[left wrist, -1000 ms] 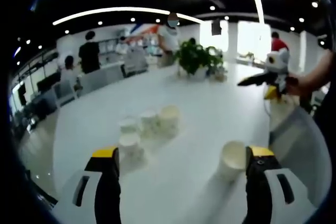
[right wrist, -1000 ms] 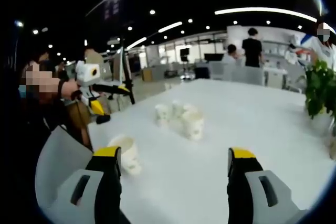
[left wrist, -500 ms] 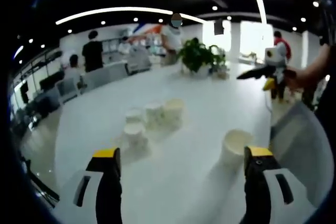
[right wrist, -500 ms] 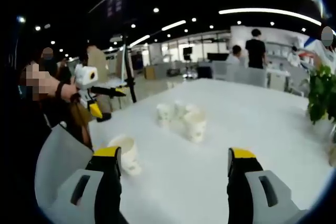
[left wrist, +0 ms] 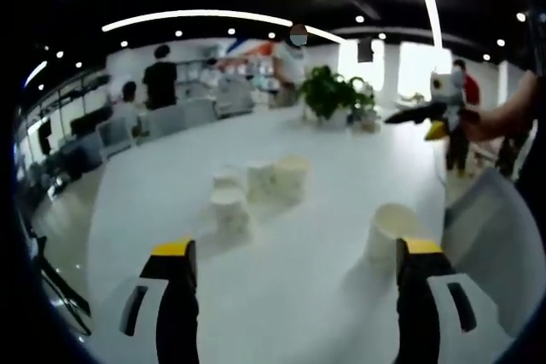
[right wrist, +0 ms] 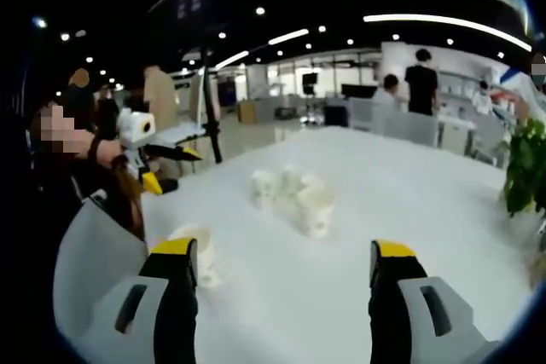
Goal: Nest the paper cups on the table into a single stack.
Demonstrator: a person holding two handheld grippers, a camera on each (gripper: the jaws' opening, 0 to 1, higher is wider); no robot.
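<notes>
I hold my left gripper [left wrist: 290, 253] low over the white table [left wrist: 324, 168], its jaws wide apart and holding nothing. Just inside its right jaw stands a lone cup [left wrist: 391, 232], upright, mouth up, its base partly hidden behind that jaw. Farther out, between the jaws, four cups [left wrist: 256, 189] stand close together in a cluster, some touching or overlapping so that I cannot separate their edges. None of the cups is nested in another as far as I can tell.

My right gripper [right wrist: 286, 253] also hovers above the table, jaws spread wide and bare. In its view the lone cup [right wrist: 194, 249] sits beside the left jaw, partly covered by it and too blurred to tell whether it stands upright or lies on its side. The cluster [right wrist: 294, 198] lies well beyond, smeared by motion blur.

Past the cups a potted plant [left wrist: 328, 95] stands on the table. At the table's edge a person's hand [left wrist: 486, 121] holds another gripper [left wrist: 431, 108], white with yellow tips. A chair back [left wrist: 486, 236] is cut off at the view's side. People [left wrist: 162, 83] stand in the background. I can read no writing or labels on the cups.
</notes>
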